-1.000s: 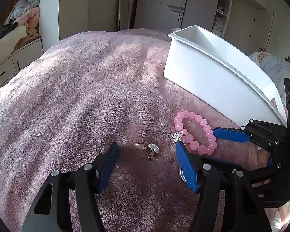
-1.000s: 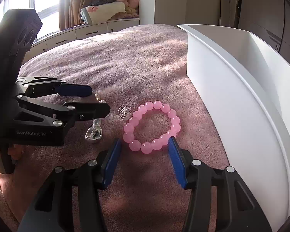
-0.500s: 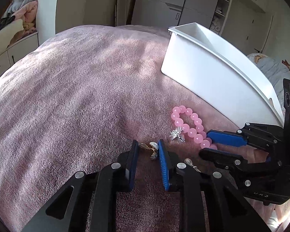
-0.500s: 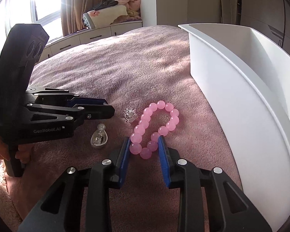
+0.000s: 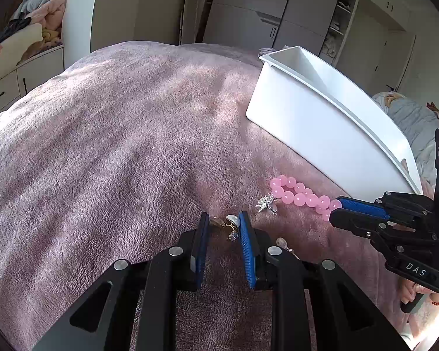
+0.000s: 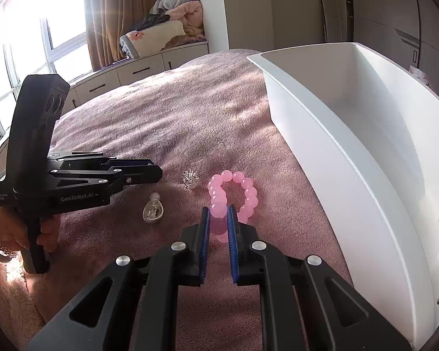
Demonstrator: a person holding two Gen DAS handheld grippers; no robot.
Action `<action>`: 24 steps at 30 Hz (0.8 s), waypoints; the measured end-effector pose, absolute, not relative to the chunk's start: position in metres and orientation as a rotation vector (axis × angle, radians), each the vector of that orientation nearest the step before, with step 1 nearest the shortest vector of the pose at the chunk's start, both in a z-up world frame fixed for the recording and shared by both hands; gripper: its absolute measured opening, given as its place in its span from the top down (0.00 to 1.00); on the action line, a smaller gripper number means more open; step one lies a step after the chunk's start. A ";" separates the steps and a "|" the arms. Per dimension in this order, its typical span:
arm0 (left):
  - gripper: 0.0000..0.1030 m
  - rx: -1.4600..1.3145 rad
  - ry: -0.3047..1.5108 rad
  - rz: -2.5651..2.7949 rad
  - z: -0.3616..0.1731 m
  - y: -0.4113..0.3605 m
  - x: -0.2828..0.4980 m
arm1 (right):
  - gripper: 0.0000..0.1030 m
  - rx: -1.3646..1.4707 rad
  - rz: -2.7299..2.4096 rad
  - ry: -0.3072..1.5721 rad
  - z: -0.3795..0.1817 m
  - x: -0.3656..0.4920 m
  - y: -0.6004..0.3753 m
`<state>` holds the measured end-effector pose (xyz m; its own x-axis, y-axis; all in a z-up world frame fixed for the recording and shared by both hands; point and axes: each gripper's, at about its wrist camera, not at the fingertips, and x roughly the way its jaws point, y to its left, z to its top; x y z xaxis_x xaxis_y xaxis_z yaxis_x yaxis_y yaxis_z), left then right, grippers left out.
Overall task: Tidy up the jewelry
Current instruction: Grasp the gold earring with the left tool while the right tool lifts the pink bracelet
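Observation:
My left gripper [image 5: 224,222] is shut on a gold and pearl earring [image 5: 229,224] lying on the pink blanket. My right gripper [image 6: 219,213] is shut on the near beads of a pink bead bracelet [image 6: 245,188], which is squeezed narrow; it also shows in the left wrist view [image 5: 298,196]. A silver spiky brooch [image 6: 191,179] lies just left of the bracelet. A silver drop pendant [image 6: 152,211] lies nearer, between the two grippers. The left gripper [image 6: 158,172] shows side-on in the right wrist view.
A tall white plastic bin [image 6: 351,152] stands on the blanket right of the bracelet, its inside bare where visible. The pink blanket [image 5: 117,146] stretches far left and back. Drawers and bedding sit at the far left, wardrobes behind.
Both grippers have closed from wide open: the left around the earring, the right around the bracelet's near beads, pinching the ring into a narrow loop. Both views have lifted slightly.

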<state>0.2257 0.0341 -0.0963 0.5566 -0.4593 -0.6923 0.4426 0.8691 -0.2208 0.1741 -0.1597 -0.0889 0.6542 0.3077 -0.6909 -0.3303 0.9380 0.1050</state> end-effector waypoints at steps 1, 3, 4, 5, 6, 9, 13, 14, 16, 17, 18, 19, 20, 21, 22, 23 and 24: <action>0.75 -0.030 0.824 -0.529 -0.096 0.035 0.226 | 0.88 -0.026 0.362 0.772 -0.086 0.172 -0.161; 0.75 -0.047 0.829 -0.522 -0.096 0.039 0.225 | 0.88 -0.015 0.362 0.762 -0.079 0.168 -0.164; 0.75 -0.053 0.831 -0.517 -0.096 0.041 0.224 | 0.88 -0.009 0.363 0.758 -0.075 0.167 -0.166; 0.75 -0.058 0.834 -0.514 -0.095 0.042 0.223 | 0.88 -0.003 0.364 0.754 -0.071 0.165 -0.168; 0.75 -0.062 0.834 -0.509 -0.095 0.042 0.221 | 0.88 0.001 0.363 0.749 -0.068 0.164 -0.169; 0.75 -0.076 0.828 -0.504 -0.091 0.045 0.216 | 0.88 0.015 0.363 0.735 -0.057 0.160 -0.175; 0.75 -0.088 0.820 -0.496 -0.085 0.049 0.210 | 0.88 0.045 0.365 0.722 -0.045 0.155 -0.184; 0.75 -0.089 0.822 -0.492 -0.084 0.049 0.210 | 0.88 0.052 0.366 0.719 -0.043 0.153 -0.185; 0.75 -0.091 0.823 -0.483 -0.081 0.050 0.207 | 0.88 0.068 0.370 0.711 -0.037 0.151 -0.190; 0.75 -0.091 0.821 -0.480 -0.079 0.050 0.205 | 0.88 0.076 0.373 0.708 -0.033 0.150 -0.192; 0.75 -0.088 0.818 -0.473 -0.077 0.049 0.203 | 0.88 0.082 0.375 0.701 -0.030 0.149 -0.193; 0.75 -0.082 0.812 -0.466 -0.075 0.049 0.202 | 0.88 0.086 0.377 0.695 -0.027 0.147 -0.196; 0.75 -0.074 0.804 -0.458 -0.072 0.047 0.202 | 0.88 0.087 0.379 0.691 -0.024 0.146 -0.197; 0.75 -0.069 0.796 -0.453 -0.070 0.046 0.201 | 0.88 0.087 0.384 0.683 -0.020 0.145 -0.198; 0.75 -0.071 0.790 -0.455 -0.067 0.047 0.199 | 0.88 0.086 0.389 0.674 -0.016 0.143 -0.198; 0.75 -0.073 0.784 -0.453 -0.064 0.046 0.198 | 0.88 0.085 0.394 0.666 -0.012 0.142 -0.199; 0.75 -0.072 0.779 -0.451 -0.062 0.046 0.196 | 0.88 0.086 0.400 0.659 -0.009 0.141 -0.202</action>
